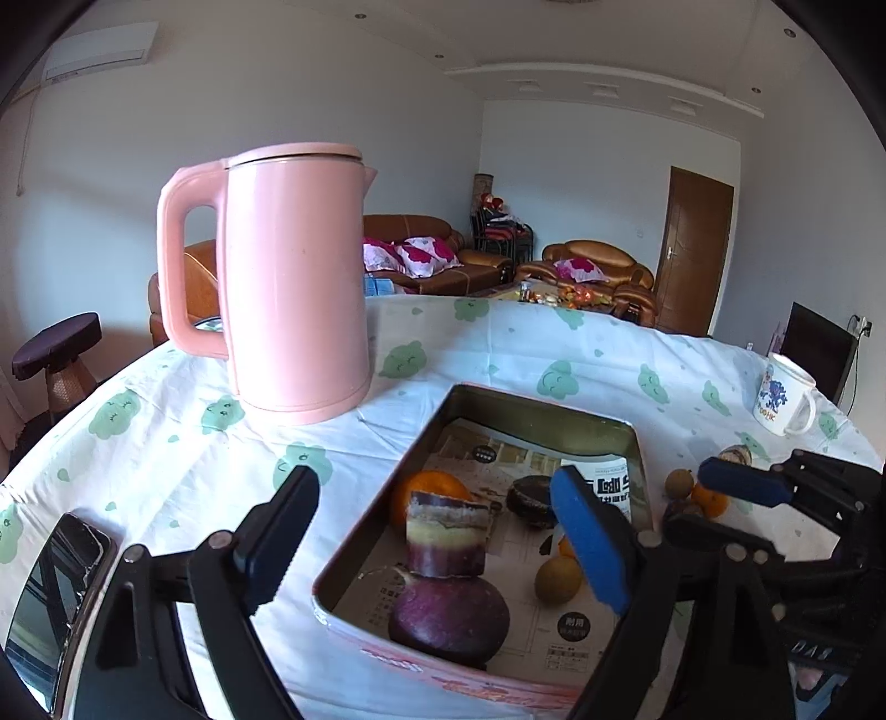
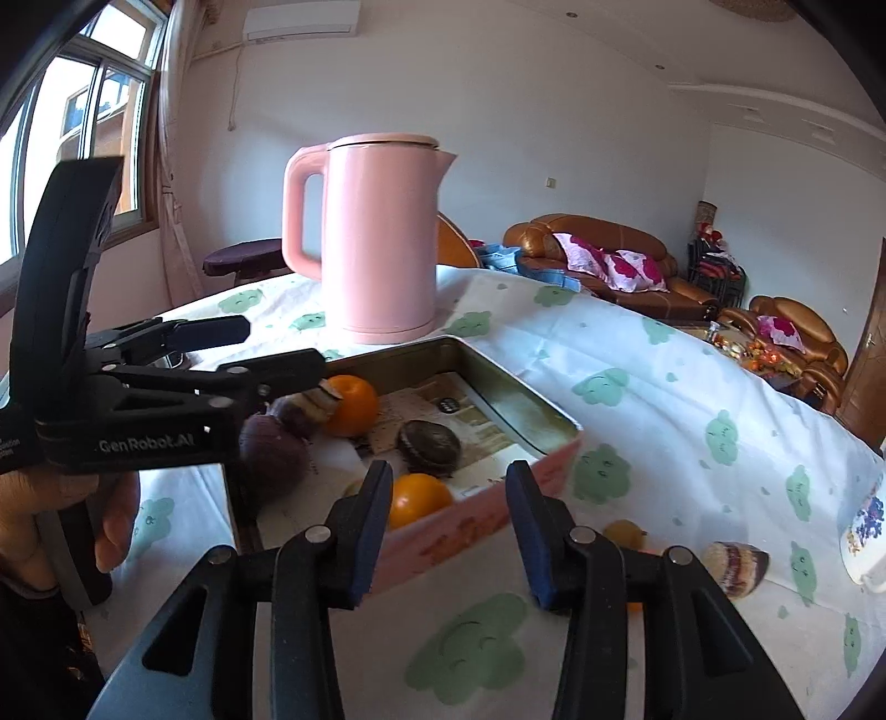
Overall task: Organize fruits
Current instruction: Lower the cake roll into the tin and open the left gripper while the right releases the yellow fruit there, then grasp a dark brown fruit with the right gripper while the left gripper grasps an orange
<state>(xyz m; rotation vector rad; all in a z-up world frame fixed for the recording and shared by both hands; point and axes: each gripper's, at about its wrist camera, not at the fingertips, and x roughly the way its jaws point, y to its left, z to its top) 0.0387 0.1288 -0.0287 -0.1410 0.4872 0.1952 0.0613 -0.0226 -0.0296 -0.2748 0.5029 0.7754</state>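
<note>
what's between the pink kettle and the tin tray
Only bare tablecloth: the left wrist view shows a strip of it between the kettle and the tray.

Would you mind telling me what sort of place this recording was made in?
Most likely a home living room with a dining table: brown leather sofas with floral cushions, a pink electric kettle on a table with a white, green-printed cloth, and a wall-mounted air conditioner.
</note>
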